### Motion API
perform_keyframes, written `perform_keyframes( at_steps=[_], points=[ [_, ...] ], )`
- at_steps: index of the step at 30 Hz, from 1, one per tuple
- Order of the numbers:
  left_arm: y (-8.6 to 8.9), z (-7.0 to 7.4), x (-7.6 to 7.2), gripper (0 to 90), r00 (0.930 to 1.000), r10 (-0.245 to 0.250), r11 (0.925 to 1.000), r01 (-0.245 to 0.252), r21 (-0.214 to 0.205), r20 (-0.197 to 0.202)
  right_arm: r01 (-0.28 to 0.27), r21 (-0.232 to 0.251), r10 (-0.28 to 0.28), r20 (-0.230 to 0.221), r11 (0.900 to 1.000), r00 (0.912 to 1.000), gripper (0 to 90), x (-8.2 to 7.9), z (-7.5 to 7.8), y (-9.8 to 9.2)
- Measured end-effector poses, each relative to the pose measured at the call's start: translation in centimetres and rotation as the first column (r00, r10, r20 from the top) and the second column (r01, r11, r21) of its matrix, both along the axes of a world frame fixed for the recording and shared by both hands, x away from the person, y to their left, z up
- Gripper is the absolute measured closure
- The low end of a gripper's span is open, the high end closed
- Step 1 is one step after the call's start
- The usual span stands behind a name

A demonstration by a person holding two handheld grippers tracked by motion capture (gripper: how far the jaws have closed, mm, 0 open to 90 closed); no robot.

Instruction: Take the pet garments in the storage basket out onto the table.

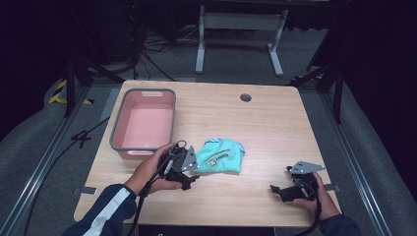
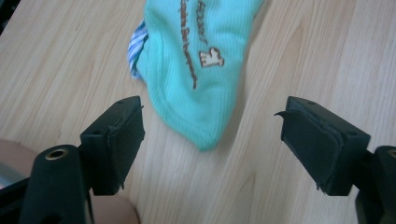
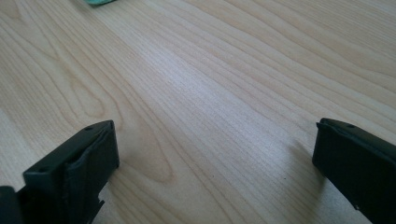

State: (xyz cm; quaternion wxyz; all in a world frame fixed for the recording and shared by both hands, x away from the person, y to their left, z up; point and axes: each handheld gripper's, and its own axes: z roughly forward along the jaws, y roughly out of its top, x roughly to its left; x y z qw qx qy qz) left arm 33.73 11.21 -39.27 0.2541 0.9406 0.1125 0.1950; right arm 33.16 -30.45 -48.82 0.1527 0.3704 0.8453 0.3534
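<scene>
Seen from the high view, a folded turquoise knit garment [image 1: 220, 156] with brown lettering lies near the middle of the pale wooden table [image 1: 275, 123]. A pink plastic tub [image 1: 145, 123] with a grey rim stands to its far left, empty. The left gripper [image 1: 189, 169] sits just beside the garment's left edge; the right gripper [image 1: 278, 189] rests well apart, near the right corner.

In the left gripper view, the jaws stand wide, with the garment's hem lying between and beyond them, untouched by either pad.

In the right gripper view, the jaws are spread wide over bare wood grain.
</scene>
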Motion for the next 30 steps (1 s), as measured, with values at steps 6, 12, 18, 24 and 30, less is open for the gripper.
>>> perform_keyframes(
  at_steps=[6, 12, 18, 24, 30],
  points=[
    [1.8, -0.8, -0.7, 23.1, 0.9999, 0.014, 0.9996, -0.014, 0.026, 0.006, 0.000, 0.000, 0.000, 0.000, 1.0000, 1.0000, 0.6, 0.0, 0.0, 0.0],
    [4.4, -2.0, -1.1, 22.3, 0.9988, 0.043, 0.9991, -0.043, 0.006, -0.023, 0.002, 0.000, -0.002, -0.001, 1.0000, 1.0000, 0.6, 0.0, 0.0, 0.0],
    [6.1, -3.2, -1.6, 21.8, 0.9977, 0.062, 0.9972, -0.061, 0.043, -0.026, 0.003, 0.000, -0.003, -0.001, 1.0000, 1.0000, 0.6, 0.0, 0.0, 0.0],
    [9.3, -4.7, -2.2, 20.8, 0.9918, 0.118, 0.9927, -0.119, -0.020, -0.050, 0.004, 0.000, -0.004, -0.001, 1.0000, 1.0000, 0.6, 0.0, 0.0, 0.0],
    [11.6, -5.8, -2.5, 18.4, 0.9866, 0.151, 0.9886, -0.150, 0.011, -0.063, 0.013, -0.002, -0.013, -0.002, 0.9999, 0.9999, 0.6, -0.2, 0.0, -0.1]
  ],
)
